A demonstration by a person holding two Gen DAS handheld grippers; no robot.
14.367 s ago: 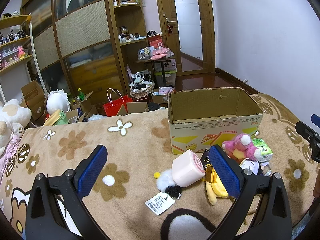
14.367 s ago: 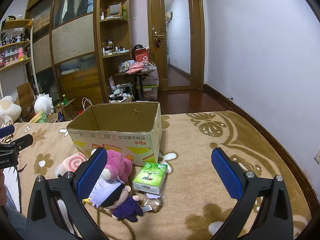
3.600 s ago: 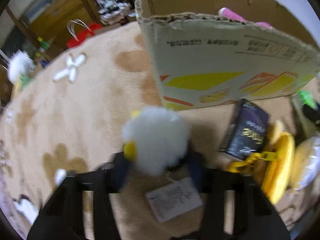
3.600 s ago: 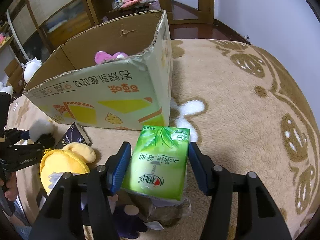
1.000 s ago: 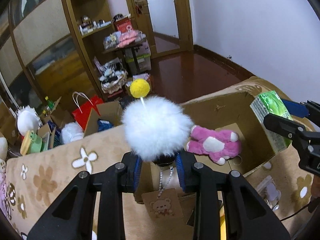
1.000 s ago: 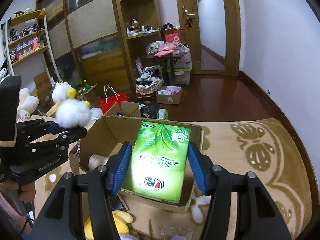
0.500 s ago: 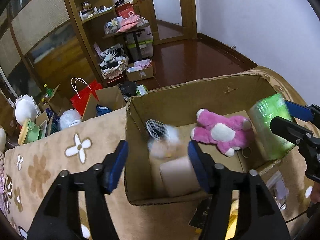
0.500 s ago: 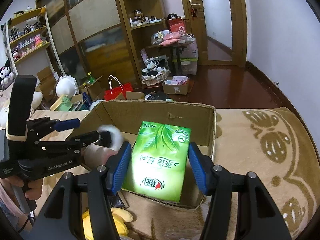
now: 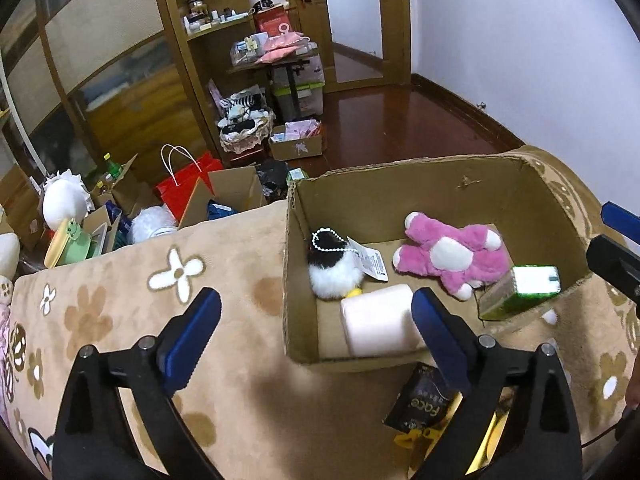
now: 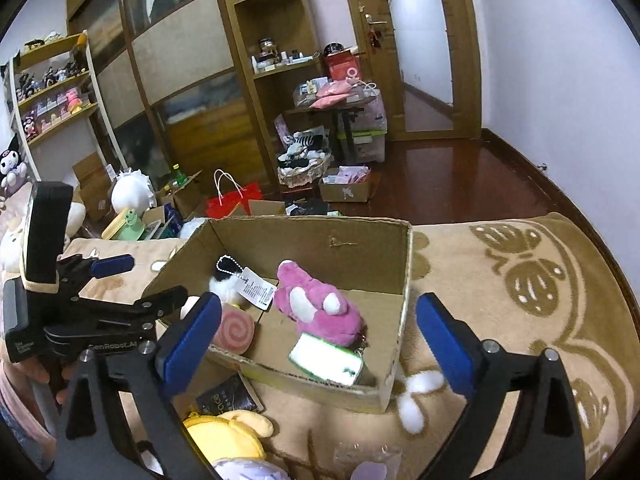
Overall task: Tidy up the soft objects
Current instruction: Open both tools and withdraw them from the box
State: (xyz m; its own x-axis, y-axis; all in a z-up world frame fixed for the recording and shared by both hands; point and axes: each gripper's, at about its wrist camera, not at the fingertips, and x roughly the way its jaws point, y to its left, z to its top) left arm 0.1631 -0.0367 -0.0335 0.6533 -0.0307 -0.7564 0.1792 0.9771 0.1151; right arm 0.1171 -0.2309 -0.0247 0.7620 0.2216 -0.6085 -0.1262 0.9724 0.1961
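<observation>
Brown box point(image 9: 420, 184); pink-and-white bear point(image 9: 452, 256); black-and-white pompom point(image 9: 334, 272); green tissue pack point(image 10: 326, 358); pink swirl roll point(image 10: 234, 330) (spiral end); tan flowered blanket point(image 9: 120, 300); yellow toy point(image 10: 224, 436).

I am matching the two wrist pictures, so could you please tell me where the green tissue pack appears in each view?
Left wrist: the green tissue pack lies at the right end of the brown cardboard box, right of centre.
Right wrist: the pack lies lower centre, against the box's near wall.
Shared landmark: the fluffy pink plush toy beside the pack.
</observation>
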